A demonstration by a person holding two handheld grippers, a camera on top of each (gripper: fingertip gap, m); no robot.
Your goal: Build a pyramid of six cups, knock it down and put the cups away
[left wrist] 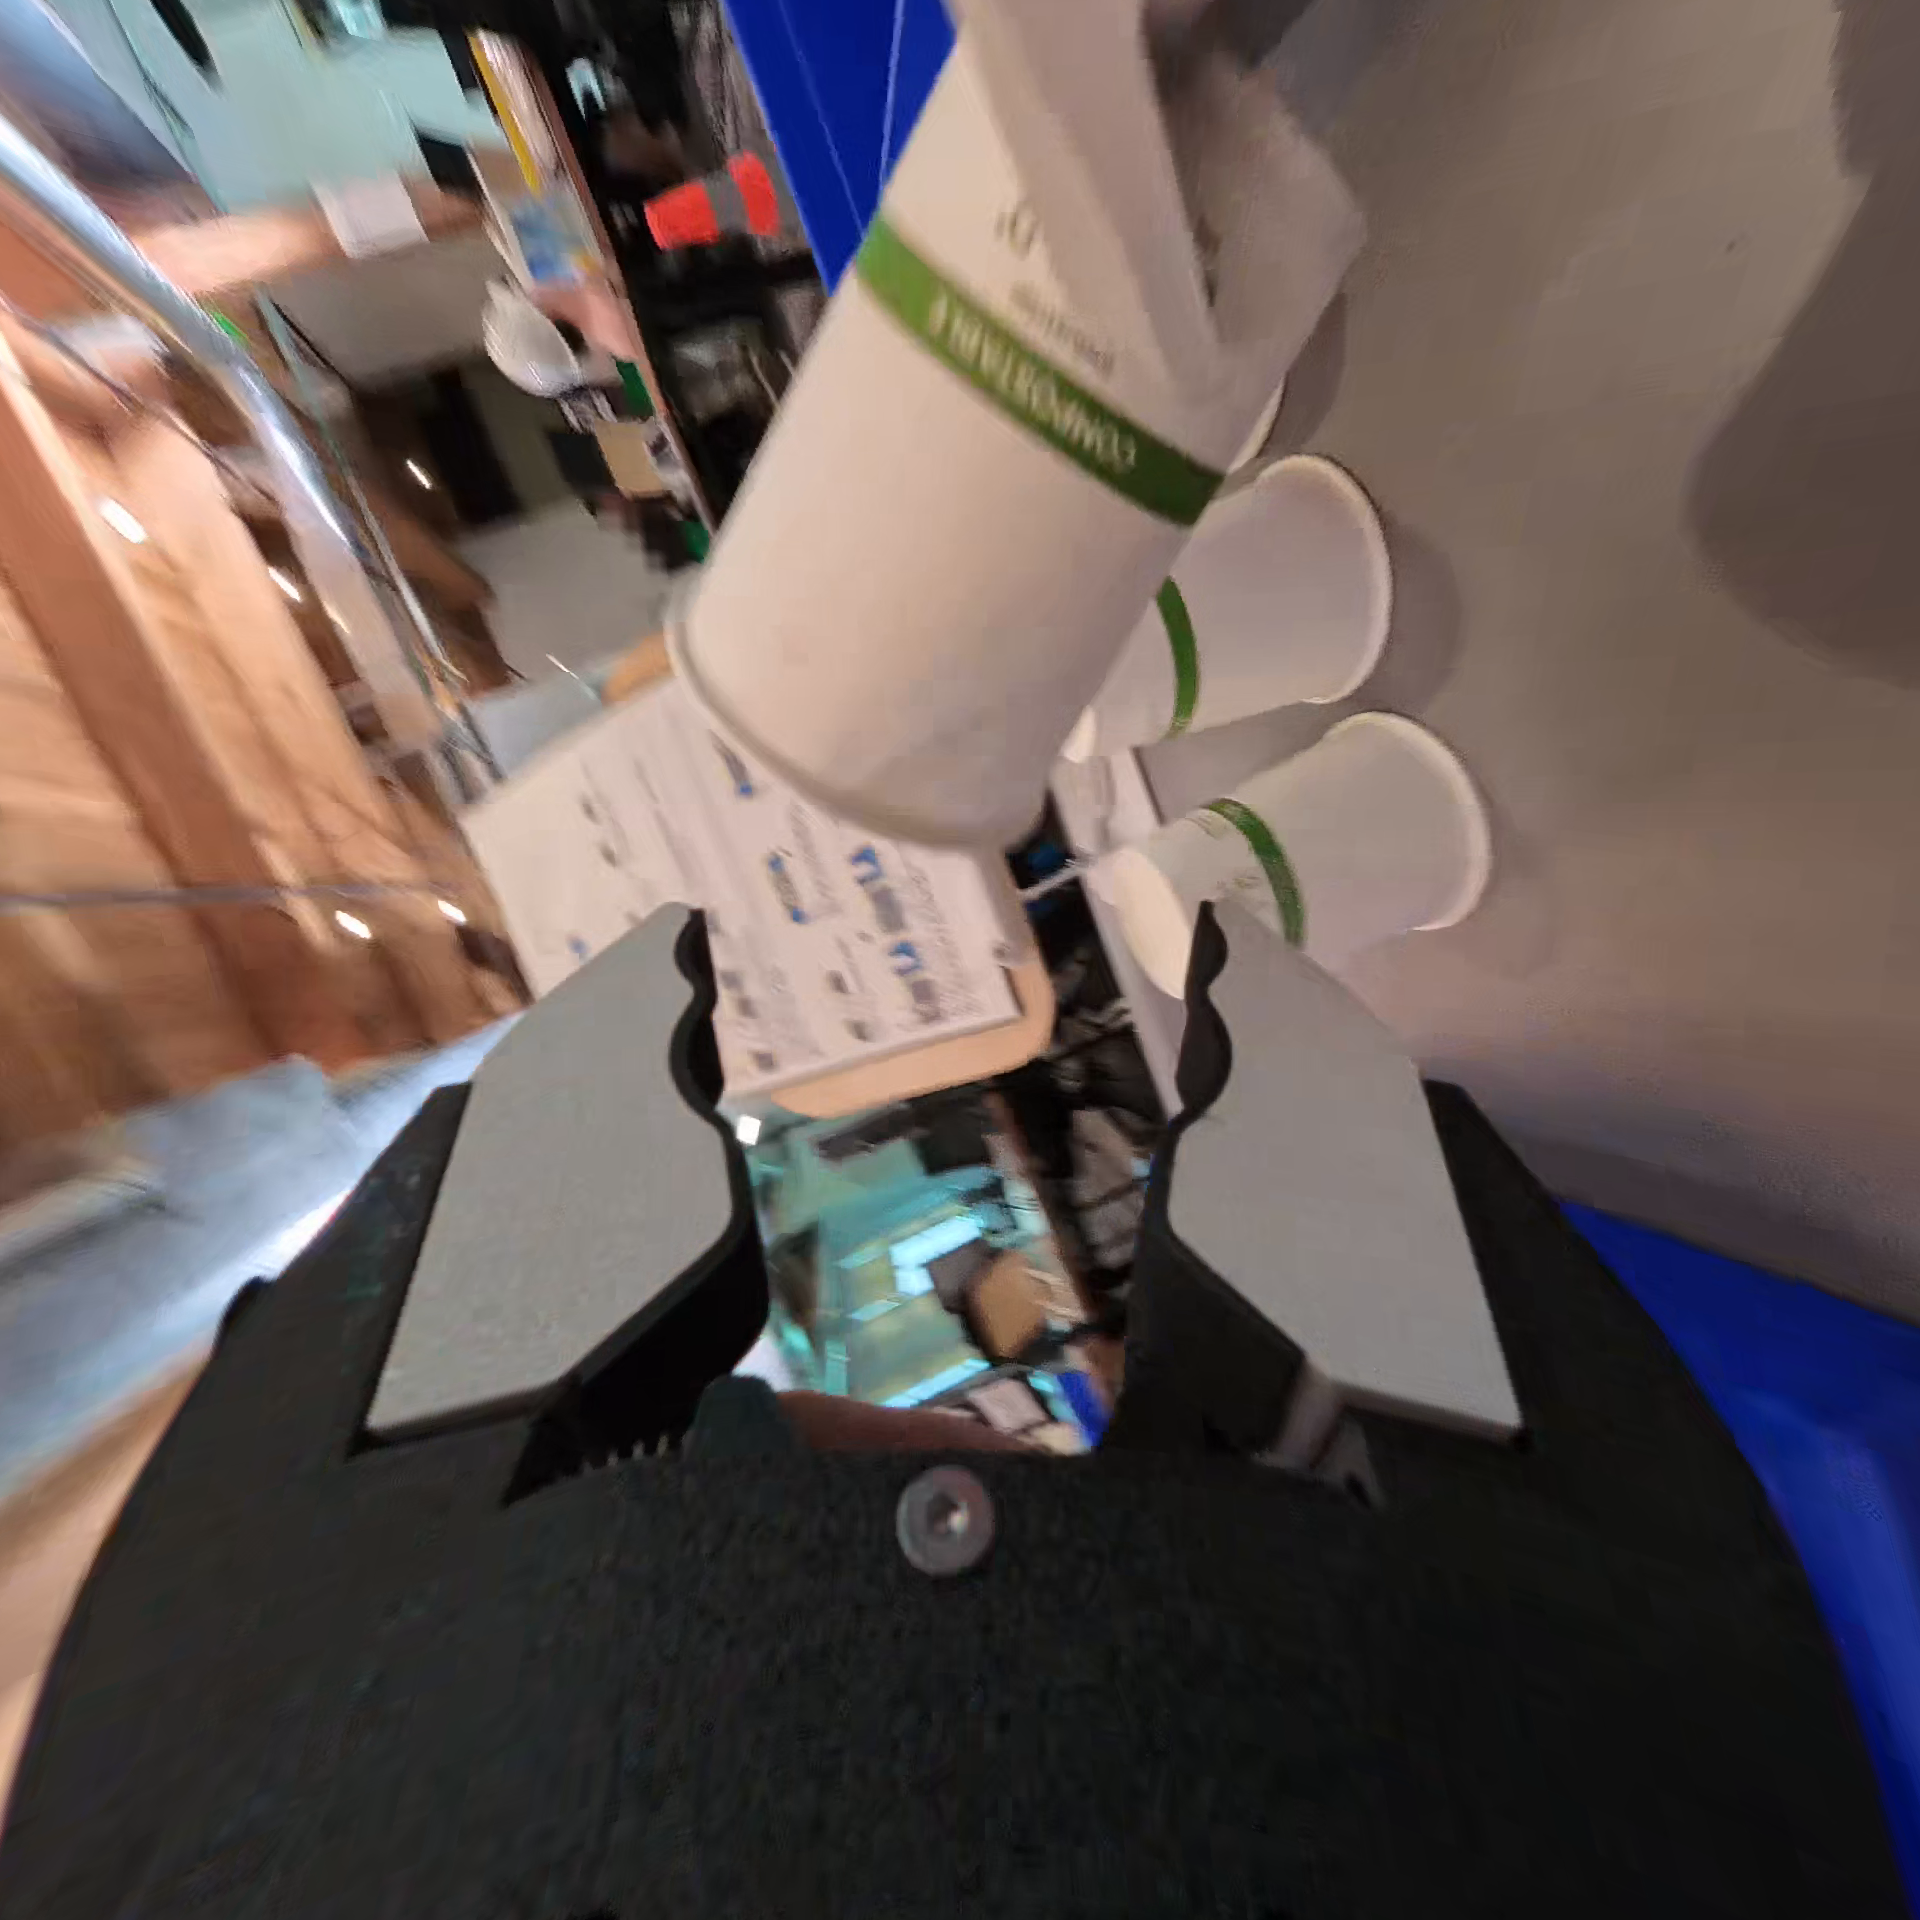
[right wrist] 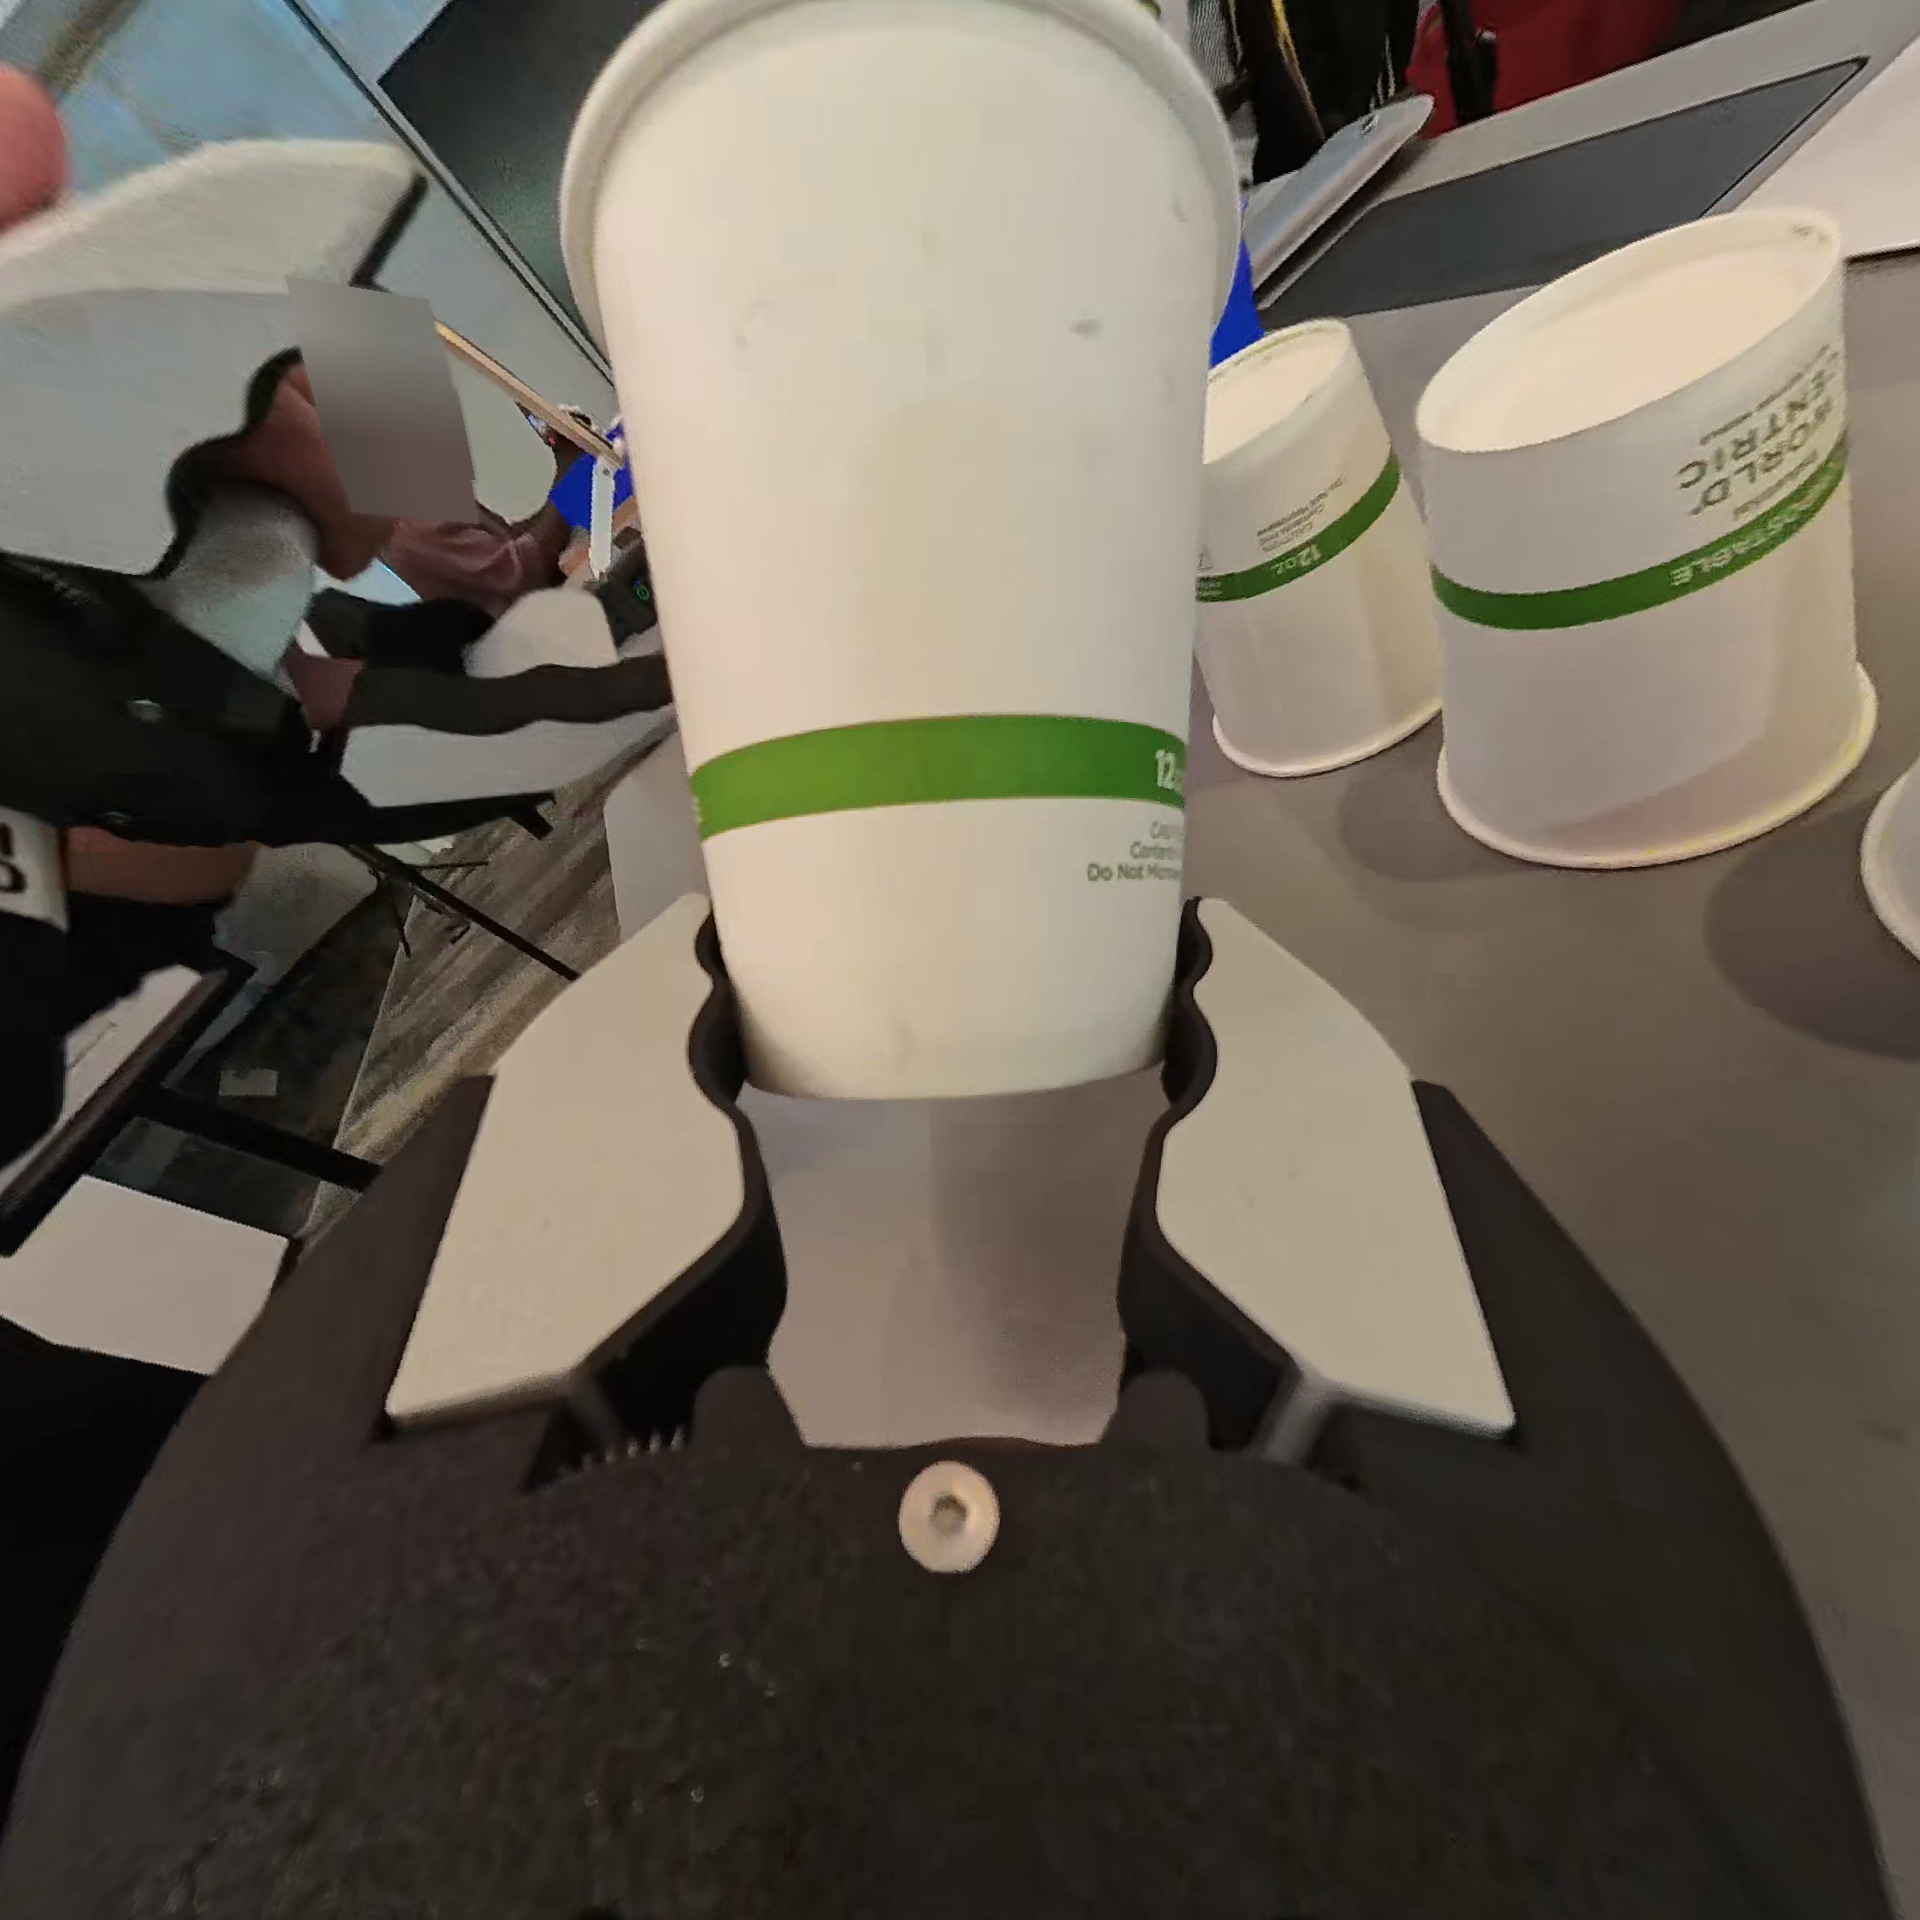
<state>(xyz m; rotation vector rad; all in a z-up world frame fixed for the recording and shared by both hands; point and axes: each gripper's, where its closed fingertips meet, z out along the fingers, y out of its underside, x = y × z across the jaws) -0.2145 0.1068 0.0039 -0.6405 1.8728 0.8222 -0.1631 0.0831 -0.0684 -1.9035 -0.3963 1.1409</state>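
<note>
Upturned cups [right wrist: 1652,582] stand on grey table [right wrist: 1662,1143].

Three white paper cups with green bands show clearly: one held cup [right wrist: 914,520] and two upside-down cups [right wrist: 1309,561] [right wrist: 1652,582] on the counter [right wrist: 1558,1039].

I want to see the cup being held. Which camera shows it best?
The right wrist view: the held cup sits sharp between the right gripper. The left wrist view shows it blurred and tilted.

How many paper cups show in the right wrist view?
4: one held cup in the right gripper, two upside-down cups on the table, an edge at far right. Others may be hidden.
</note>
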